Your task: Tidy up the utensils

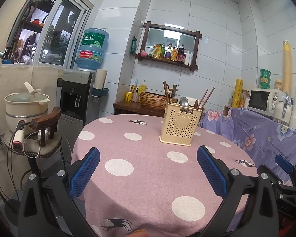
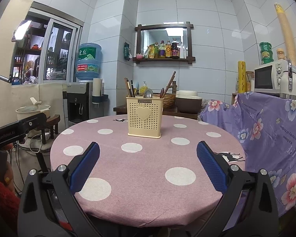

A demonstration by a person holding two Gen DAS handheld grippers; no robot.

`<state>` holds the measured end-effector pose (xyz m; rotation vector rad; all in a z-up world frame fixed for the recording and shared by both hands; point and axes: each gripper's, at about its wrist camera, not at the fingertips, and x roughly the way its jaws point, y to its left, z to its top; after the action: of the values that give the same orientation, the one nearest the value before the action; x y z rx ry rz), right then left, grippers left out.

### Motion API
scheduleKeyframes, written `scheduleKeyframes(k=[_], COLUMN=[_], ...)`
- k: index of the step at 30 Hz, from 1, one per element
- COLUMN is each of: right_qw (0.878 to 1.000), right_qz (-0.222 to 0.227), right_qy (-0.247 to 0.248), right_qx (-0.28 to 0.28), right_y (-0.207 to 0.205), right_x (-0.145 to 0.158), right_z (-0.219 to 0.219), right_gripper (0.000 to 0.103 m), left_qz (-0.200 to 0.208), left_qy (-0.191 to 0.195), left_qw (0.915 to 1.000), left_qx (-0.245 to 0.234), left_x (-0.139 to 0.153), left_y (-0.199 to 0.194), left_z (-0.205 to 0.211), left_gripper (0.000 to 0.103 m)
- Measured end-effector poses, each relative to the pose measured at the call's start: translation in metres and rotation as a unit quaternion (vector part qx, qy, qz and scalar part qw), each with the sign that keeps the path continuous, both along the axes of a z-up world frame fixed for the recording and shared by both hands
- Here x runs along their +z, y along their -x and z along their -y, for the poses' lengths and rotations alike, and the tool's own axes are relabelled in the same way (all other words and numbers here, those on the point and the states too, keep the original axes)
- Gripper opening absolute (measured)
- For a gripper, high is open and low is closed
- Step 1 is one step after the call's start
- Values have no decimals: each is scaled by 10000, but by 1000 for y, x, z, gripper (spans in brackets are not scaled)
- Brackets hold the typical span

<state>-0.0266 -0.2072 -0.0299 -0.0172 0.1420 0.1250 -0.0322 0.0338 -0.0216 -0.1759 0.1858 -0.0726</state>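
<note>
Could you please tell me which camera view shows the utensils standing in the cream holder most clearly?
The right wrist view: the utensil holder faces the camera squarely, so the chopsticks and metal spoon spread apart above its rim. In the left wrist view the holder is turned at an angle, and the spoon and chopsticks bunch together.

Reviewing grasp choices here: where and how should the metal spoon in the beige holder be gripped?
Grip the metal spoon by its bowl, the only part above the utensil holder rim, coming from above with jaws across the bowl's edges. The handle is buried inside, and chopsticks crowd its left.
</note>
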Motion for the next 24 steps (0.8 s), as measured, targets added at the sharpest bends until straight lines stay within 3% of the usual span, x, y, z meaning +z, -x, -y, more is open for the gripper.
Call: scheduleKeyframes(k=[24], right_qw=[10000], right_qz=[-29], right_qy=[-9], right_qx=[-7], right_y=[-1], right_x=[-1], right_z=[2], right_gripper=[97], left_qz=[-80], left_qy=[-42], left_qw=[10000], left_qx=[28], left_x=[-5], left_y=[0], left_z=[1], left_gripper=[98])
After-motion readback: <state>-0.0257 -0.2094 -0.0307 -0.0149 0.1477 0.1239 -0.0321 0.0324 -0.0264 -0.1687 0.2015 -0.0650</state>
